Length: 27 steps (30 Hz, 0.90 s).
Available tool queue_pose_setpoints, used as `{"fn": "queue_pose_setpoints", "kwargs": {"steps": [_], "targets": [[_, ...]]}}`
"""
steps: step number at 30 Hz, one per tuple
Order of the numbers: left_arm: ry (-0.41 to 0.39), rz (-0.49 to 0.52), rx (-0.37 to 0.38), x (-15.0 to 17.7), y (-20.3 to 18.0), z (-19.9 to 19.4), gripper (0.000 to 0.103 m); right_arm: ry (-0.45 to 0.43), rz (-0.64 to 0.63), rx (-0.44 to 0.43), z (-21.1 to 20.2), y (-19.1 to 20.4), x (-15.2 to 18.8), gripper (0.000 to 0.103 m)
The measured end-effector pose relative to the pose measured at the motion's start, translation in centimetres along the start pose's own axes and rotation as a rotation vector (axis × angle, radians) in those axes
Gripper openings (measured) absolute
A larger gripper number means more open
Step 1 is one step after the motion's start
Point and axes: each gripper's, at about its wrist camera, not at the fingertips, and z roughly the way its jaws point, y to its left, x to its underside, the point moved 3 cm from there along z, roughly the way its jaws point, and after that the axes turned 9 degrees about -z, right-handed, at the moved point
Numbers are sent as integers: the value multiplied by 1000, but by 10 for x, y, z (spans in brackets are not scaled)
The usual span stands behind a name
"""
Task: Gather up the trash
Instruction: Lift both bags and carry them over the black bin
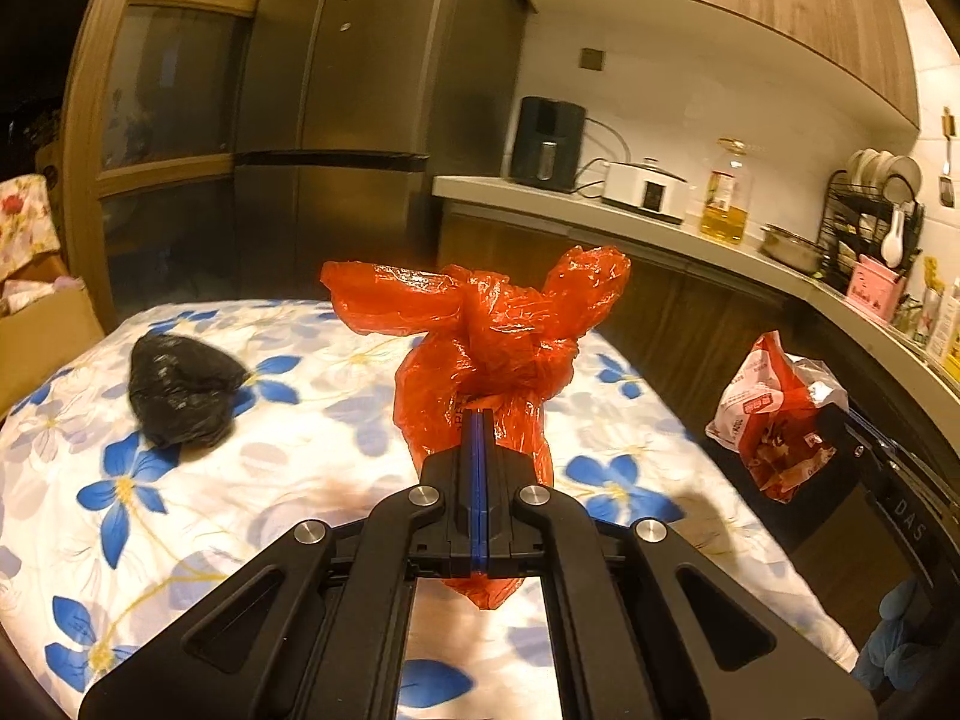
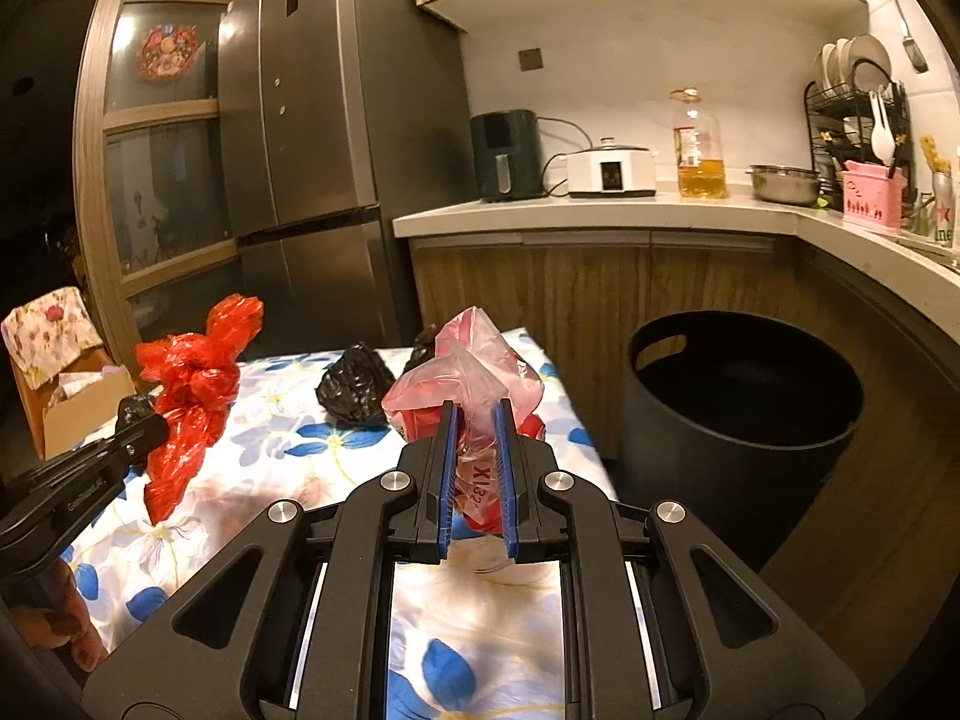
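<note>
My left gripper (image 1: 478, 420) is shut on a knotted red plastic bag (image 1: 480, 336), which hangs in the air over the flowered tablecloth (image 1: 180, 510). The same red bag (image 2: 192, 384) and left gripper (image 2: 157, 425) show at the left of the right wrist view. My right gripper (image 2: 477, 414) is shut on a pink-and-red printed plastic bag (image 2: 468, 372), also lifted above the table. That printed bag (image 1: 774, 414) appears at the right in the left wrist view. A black bag (image 1: 180, 390) lies on the cloth; two black bags (image 2: 354, 387) show from the right.
A tall black bin (image 2: 738, 420) stands open on the floor right of the table, below the counter (image 2: 600, 210). A grey fridge (image 2: 324, 150) is behind the table. A cardboard box (image 2: 84, 402) sits at the left. A gloved hand (image 1: 894, 648) shows at lower right.
</note>
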Motion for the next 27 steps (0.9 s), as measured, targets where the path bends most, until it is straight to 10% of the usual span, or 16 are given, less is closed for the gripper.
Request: {"fn": "queue_pose_setpoints", "kwargs": {"steps": [27], "targets": [[19,173,268,2,-187,33,0,-61,130,236,-25,-143,-5,12]]}}
